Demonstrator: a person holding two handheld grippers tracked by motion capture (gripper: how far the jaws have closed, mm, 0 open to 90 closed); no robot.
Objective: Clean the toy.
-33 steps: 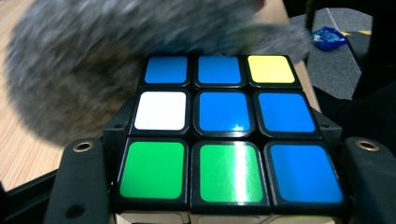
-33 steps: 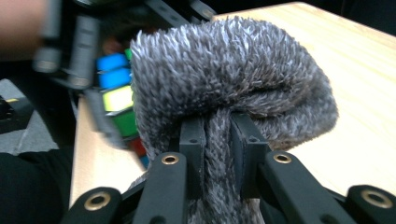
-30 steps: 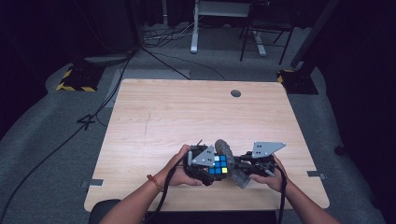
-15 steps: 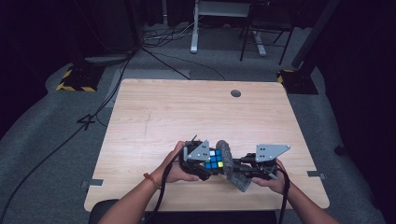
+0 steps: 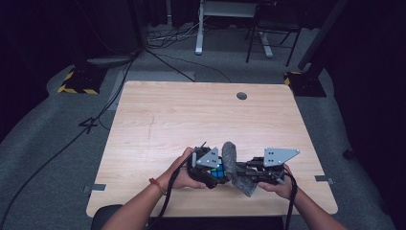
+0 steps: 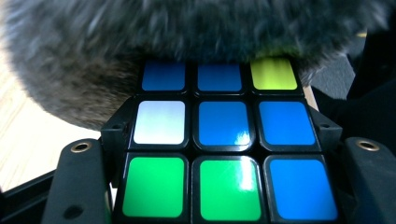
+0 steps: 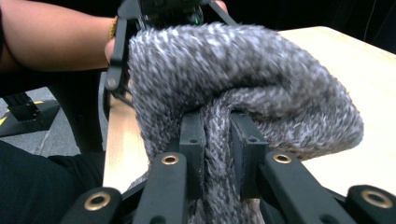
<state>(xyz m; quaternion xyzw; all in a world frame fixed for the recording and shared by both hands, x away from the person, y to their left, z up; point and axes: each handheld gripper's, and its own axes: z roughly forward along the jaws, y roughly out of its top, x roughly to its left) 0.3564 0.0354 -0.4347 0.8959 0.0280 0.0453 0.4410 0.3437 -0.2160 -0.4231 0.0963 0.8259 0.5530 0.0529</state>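
Observation:
A scrambled colour cube (image 6: 224, 126), with blue, green, white and yellow tiles, sits clamped between the jaws of my left gripper (image 6: 224, 186). In the high view the cube (image 5: 218, 173) is near the table's front edge, half under the left gripper (image 5: 210, 171) and its grey plate. My right gripper (image 7: 219, 140) is shut on a fold of grey knitted cloth (image 7: 243, 70). The cloth (image 5: 232, 165) stands between the two grippers and presses against the cube's far side, where the cloth (image 6: 187, 32) hides the cube's top edge. The right gripper (image 5: 251, 173) lies just right of it.
The wooden table (image 5: 191, 115) has a small round cable hole (image 5: 242, 96) at the back. The person's forearm (image 7: 46, 37) and the left gripper's frame (image 7: 159, 11) are close behind the cloth. Cables and desk legs lie on the floor beyond the table.
Both hands have drawn slightly towards the front edge. The left gripper has turned, so its plate now covers more of the cube, and the cloth stands more upright against it.

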